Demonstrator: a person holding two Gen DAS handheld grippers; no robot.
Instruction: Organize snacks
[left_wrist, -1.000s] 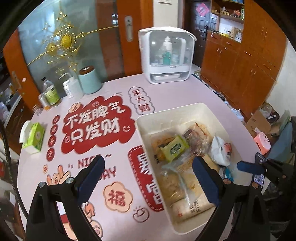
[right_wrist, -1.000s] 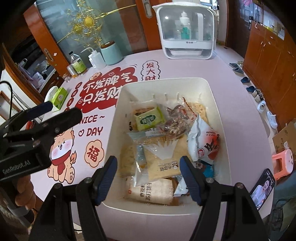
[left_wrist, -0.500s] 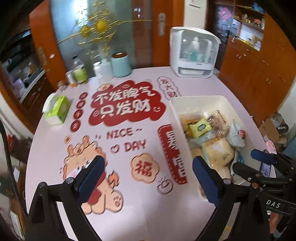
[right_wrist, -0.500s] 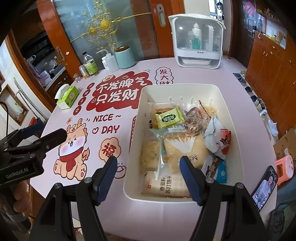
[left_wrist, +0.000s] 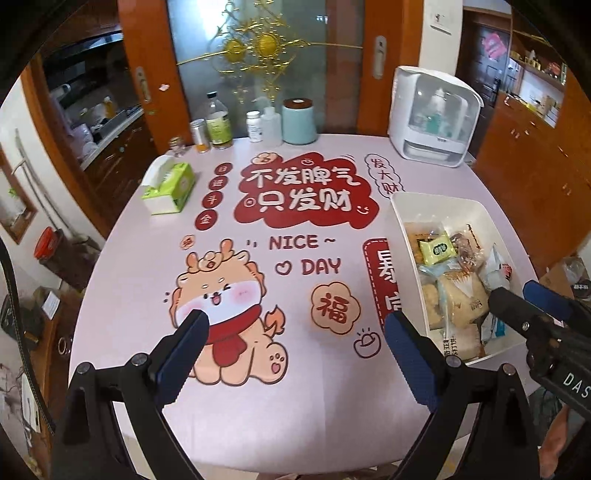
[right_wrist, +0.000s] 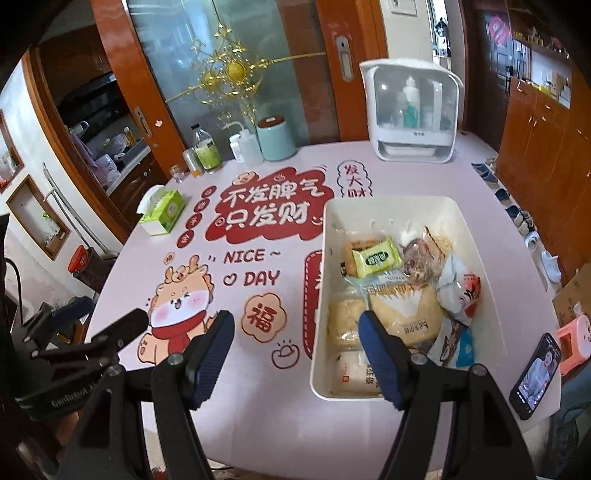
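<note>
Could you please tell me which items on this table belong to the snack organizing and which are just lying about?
Job: white bin, green snack packet, bread pack, white chip bag.

Lying about: tissue box, teal canister, phone, white cabinet.

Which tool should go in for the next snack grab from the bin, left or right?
Right, probably. The right tool is open and sits at the white bin's near left corner, by the snack packets. The left tool is open over the printed mat, left of the bin.
</note>
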